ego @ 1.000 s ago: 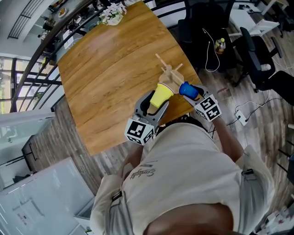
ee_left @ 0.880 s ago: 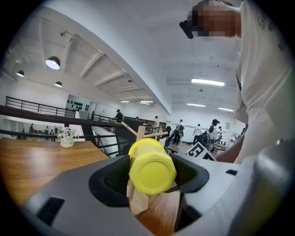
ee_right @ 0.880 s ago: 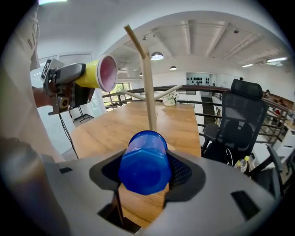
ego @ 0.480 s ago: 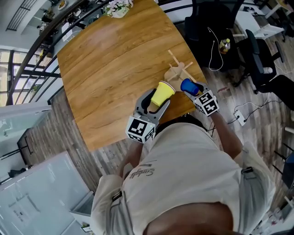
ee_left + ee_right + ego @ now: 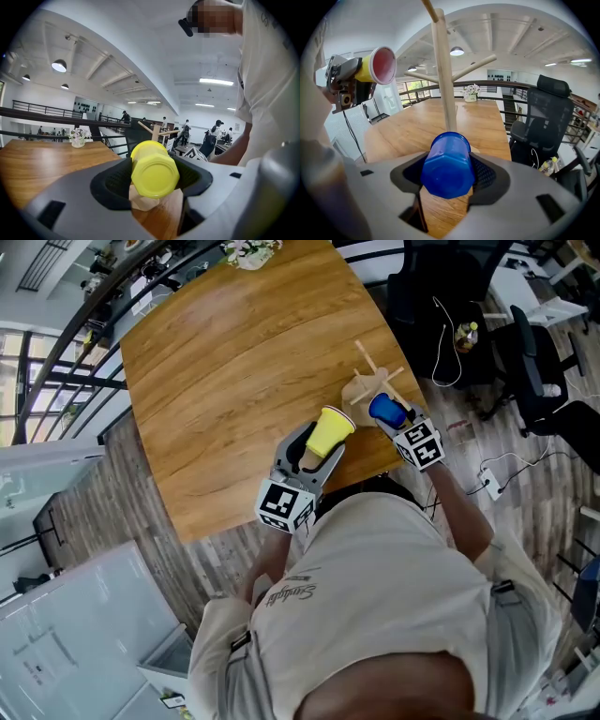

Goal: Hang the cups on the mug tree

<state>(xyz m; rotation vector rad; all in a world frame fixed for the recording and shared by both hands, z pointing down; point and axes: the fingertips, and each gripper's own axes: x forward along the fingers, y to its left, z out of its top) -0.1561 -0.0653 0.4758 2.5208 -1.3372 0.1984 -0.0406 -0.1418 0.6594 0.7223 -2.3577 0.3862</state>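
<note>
A yellow cup lies between the jaws of my left gripper, which is shut on it, mouth pointing away from me. My right gripper is shut on a blue cup. The wooden mug tree stands near the table's right edge, its post just beyond the blue cup's mouth. In the right gripper view the yellow cup shows at upper left, held up beside the tree. In the left gripper view the tree pokes up behind the yellow cup.
The wooden table stretches away to the left and back. A small flower vase stands at its far edge. Black office chairs and cables are on the floor to the right. A railing runs behind the table.
The blue cup in my right gripper has moved up and closer to the mug tree. The yellow cup in my left gripper has hardly moved.
</note>
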